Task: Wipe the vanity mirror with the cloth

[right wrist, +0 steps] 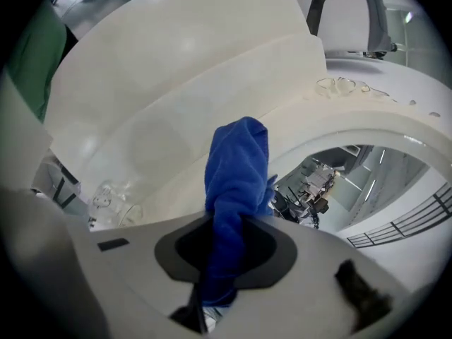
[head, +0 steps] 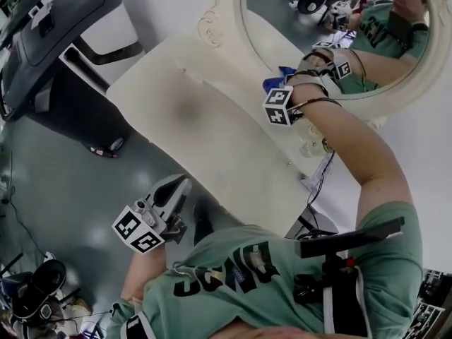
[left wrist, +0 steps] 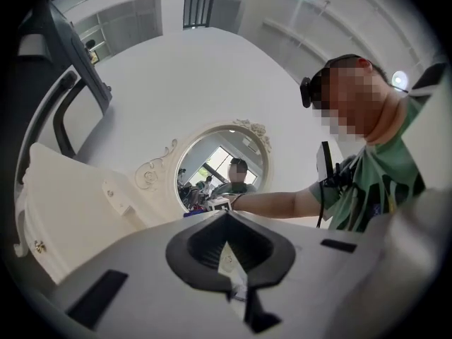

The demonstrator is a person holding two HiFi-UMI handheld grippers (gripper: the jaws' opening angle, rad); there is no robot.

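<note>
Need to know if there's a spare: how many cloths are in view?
1. A blue cloth is clamped in the right tool, close to the mirror frame. The left tool holds none; the person's body may hide others.

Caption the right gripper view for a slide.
Right gripper shut on a blue cloth, close to the glass of the white-framed vanity mirror.

No legible text; shirt lettering (head: 222,277) unreadable.
</note>
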